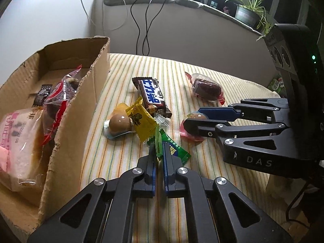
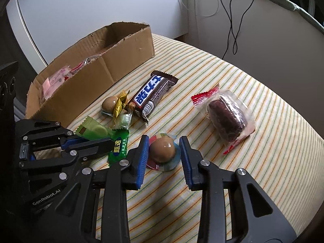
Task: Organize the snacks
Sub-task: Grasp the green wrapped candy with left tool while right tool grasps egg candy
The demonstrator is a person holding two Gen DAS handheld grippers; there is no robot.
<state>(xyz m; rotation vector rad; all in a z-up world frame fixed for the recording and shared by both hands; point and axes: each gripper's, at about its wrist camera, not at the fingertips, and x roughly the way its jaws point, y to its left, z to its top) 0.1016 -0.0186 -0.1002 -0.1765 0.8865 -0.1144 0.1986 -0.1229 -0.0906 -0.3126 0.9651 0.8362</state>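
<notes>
Because the snacks must go into the cardboard box [image 1: 81, 109], I work with both hands at once, one gripper for each small thing. My left gripper [image 1: 160, 151] is closed on the crimped end of the green candy wrapper [image 1: 176, 150]; I pinch it by this thin flap because the packet lies flat on the striped cloth [image 1: 202, 77] and gives no other edge to take. My right gripper [image 2: 163, 149] stands around the packed brown egg [image 2: 162, 147], one blue pad on each side. I see a gap beside the right pad, so I judge that the jaws are not pressing yet, only placed for the grip. I hold this gripper steeply downward, because the egg is round and low and I must catch it at its widest part.

On the cloth, between the box and my grippers, lie a second packed egg [image 1: 118, 124], a yellow candy [image 1: 141, 121] touching it, and a chocolate bar [image 1: 152, 95] just behind them. Farther to the right, well apart, a dark red date in clear wrap [image 1: 206, 89] lies alone.

Inside the box, which stands at the left edge of the cloth, I see a wrapped slice of bread with pink print [image 1: 18, 141], a clear and red packet [image 1: 60, 93] with something dark in it, and a small black sachet [image 1: 41, 95]. Its far end looks free, so I think there is room for more.
</notes>
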